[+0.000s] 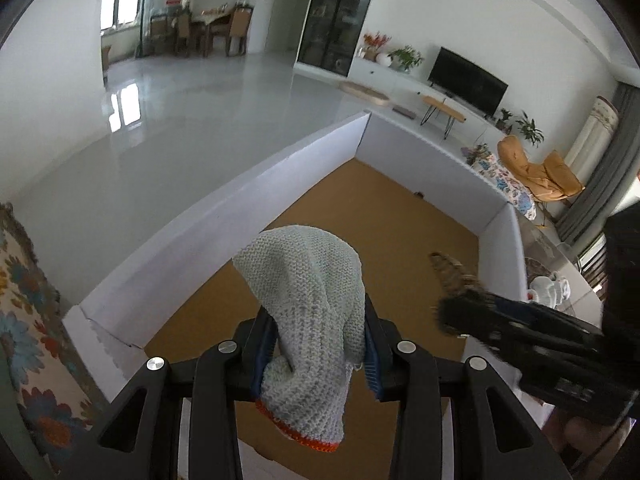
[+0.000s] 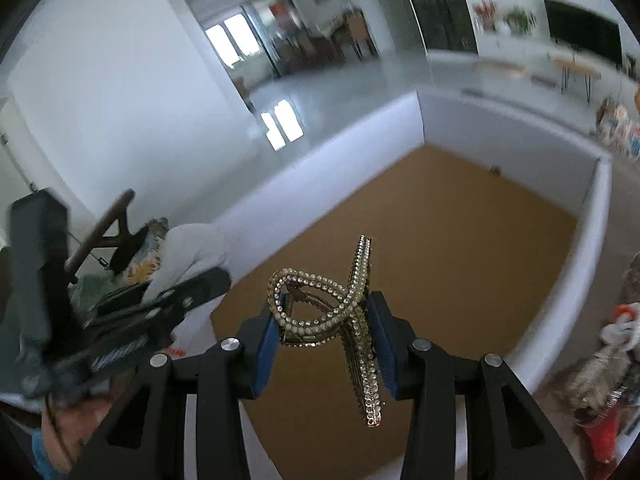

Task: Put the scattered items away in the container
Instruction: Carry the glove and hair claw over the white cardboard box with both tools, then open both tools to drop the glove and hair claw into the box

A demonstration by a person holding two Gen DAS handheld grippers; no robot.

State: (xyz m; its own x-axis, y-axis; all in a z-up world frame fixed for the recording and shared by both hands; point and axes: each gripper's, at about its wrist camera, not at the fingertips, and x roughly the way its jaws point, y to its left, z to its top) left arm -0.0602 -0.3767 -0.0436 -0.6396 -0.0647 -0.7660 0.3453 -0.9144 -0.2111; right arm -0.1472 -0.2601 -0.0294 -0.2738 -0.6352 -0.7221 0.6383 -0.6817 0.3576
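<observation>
A grey knit glove with an orange cuff hangs between the blue pads of my left gripper, which is shut on it above the near end of the container. The container is a white-walled box with a bare brown floor. My right gripper is shut on a gold rhinestone hair clip, also over the box. In the left wrist view the right gripper comes in blurred from the right with the clip. The right wrist view shows the left gripper and glove at the left.
A floral cloth lies left of the box. Several loose items, some red, are piled right of the box. A white tea set stands beyond the right wall. A hand holds the left gripper.
</observation>
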